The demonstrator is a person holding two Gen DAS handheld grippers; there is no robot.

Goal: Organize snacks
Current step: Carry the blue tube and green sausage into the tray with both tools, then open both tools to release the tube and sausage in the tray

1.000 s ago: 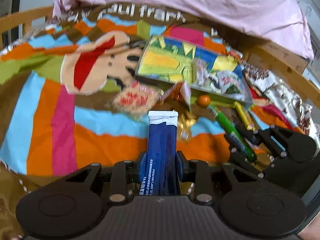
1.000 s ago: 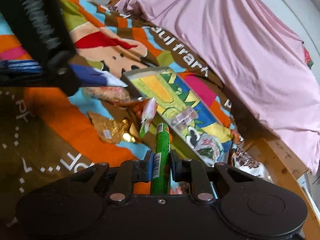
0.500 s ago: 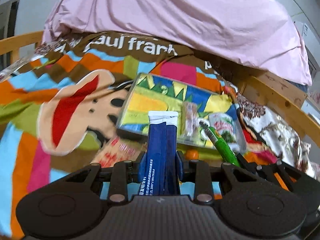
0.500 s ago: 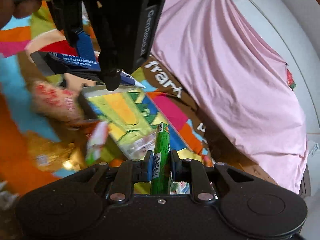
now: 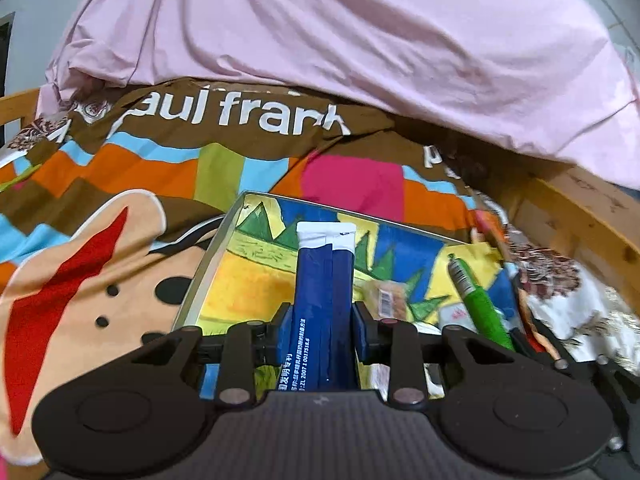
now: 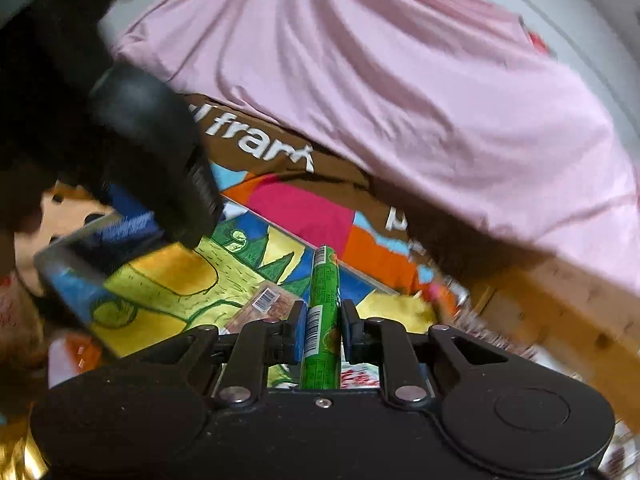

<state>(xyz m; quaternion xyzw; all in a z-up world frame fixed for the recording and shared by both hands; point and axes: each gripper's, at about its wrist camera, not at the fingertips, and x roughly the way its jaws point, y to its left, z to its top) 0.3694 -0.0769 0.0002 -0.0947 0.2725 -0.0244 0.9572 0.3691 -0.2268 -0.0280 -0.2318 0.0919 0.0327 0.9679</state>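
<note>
My left gripper point(image 5: 322, 320) is shut on a blue snack pack with a white end point(image 5: 325, 280) and holds it over a shallow tin tray with a bright cartoon print point(image 5: 248, 280). My right gripper point(image 6: 322, 322) is shut on a green snack stick point(image 6: 323, 312), also over the tray point(image 6: 160, 276); the stick shows in the left wrist view point(image 5: 478, 304) too. A small wrapped snack with a barcode point(image 5: 384, 300) lies in the tray. The left gripper body point(image 6: 132, 152) fills the upper left of the right wrist view.
The tray sits on a colourful striped blanket point(image 5: 120, 168) on a bed. A pink sheet point(image 5: 340, 40) is heaped behind it. A wooden bed rail point(image 5: 580, 216) runs along the right. Loose snack wrappers point(image 6: 20, 456) lie at the near left.
Both grippers have moved forward from the loose snacks on the blanket to above the tray, each still holding its snack. The tray now fills the lower middle of both views.
</note>
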